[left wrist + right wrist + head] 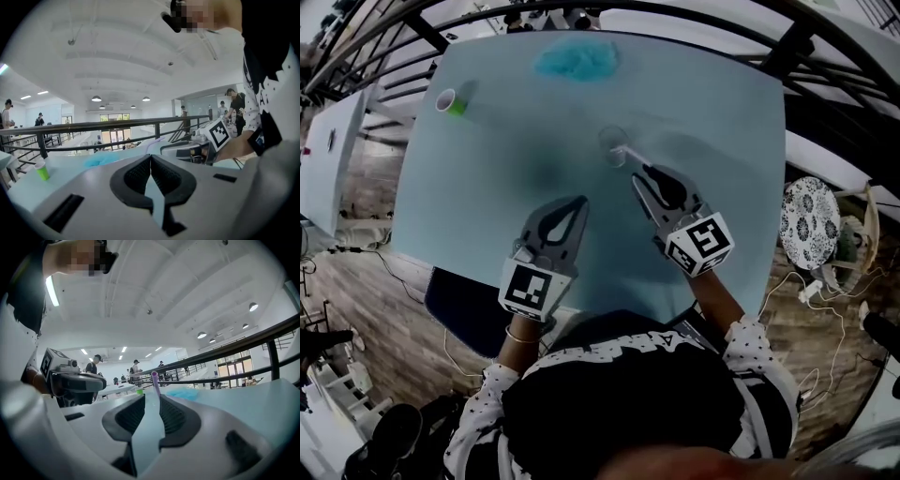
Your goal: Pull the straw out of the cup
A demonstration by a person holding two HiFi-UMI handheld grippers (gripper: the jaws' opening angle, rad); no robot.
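Right tool (152, 398) has its jaws slightly apart, with the straw (155, 382) at their tips, unclamped. It leans in the clear cup (614, 145) (light, unbraced) near the counter's (487, 187) far edge. Risk: an off-centre pull topples the cup. Left tool (579, 202) is closed and empty.

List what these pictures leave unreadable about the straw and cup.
Cup: too small and clear in the head view to show any contents; in the right gripper view, hidden behind the right hand-held gripper.
Straw: lower part hidden there by the same gripper.
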